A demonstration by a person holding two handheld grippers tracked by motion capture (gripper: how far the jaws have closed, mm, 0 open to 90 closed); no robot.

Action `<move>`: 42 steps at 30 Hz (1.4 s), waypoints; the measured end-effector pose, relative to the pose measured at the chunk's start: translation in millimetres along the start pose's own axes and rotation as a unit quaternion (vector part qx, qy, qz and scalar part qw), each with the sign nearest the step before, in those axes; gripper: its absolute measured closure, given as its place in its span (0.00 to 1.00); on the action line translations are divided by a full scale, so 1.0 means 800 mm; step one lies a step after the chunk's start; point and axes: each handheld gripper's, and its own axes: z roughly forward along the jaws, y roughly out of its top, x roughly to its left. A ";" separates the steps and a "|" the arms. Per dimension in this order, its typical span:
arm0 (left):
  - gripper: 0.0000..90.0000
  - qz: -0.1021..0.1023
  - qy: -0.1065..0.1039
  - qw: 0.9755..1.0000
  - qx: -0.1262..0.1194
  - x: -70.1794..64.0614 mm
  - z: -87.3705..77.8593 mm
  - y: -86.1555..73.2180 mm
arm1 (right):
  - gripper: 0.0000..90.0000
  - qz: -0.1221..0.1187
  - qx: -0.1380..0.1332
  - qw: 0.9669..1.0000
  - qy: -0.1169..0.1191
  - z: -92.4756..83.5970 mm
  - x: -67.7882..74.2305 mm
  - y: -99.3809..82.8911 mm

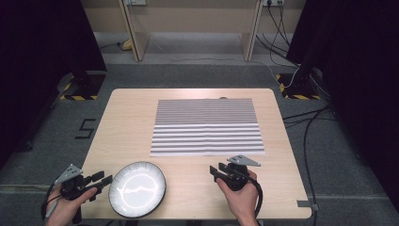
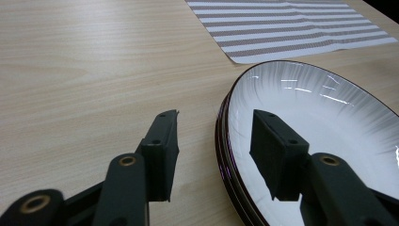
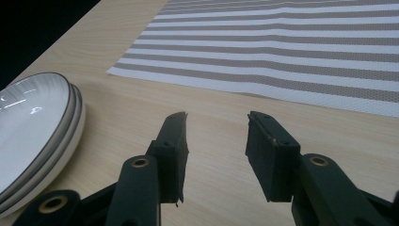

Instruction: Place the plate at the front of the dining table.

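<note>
Your left gripper (image 1: pixel 104 179) sits at the near-left corner of the table (image 1: pixel 127 122), just left of the plates (image 1: pixel 137 189). Its jaws stand apart and straddle the plates' left rim: in the left gripper view (image 2: pixel 215 141), one pad hangs over the bare wood outside the rim, the other over the white inside of the top plate. Neither pad touches the rim, so nothing is gripped.

Your right gripper (image 1: pixel 215 172) is to the right of the plates, well apart from them, its jaws turned toward them. In the right gripper view (image 3: pixel 215 141) the jaws are parted with bare tabletop between the pads; nothing held.

The plates (image 2: pixel 329 108): two stacked, white with a dark rim, lying flat at the near edge of the table between your two grippers. The right gripper view shows both rims at its left edge (image 3: pixel 42 122), one on the other.

The striped placemat (image 1: pixel 207 127) lies flat beyond the plates and to their right, toward the far edge of the table, not touching them. Its near-left corner comes closest to the plates (image 2: pixel 235 59), with a strip of bare wood between
</note>
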 end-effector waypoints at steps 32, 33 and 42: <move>0.64 0.008 -0.034 0.998 0.048 -0.006 0.006 -0.001 | 0.77 -0.038 0.069 0.990 0.118 0.080 0.120 -0.003; 0.64 0.008 -0.036 0.998 0.049 -0.006 0.006 -0.001 | 0.77 -0.038 0.069 0.990 0.118 0.080 0.120 -0.003; 0.66 0.013 -0.041 0.997 0.060 -0.008 0.010 0.000 | 0.82 -0.048 0.090 0.987 0.125 0.087 0.138 -0.006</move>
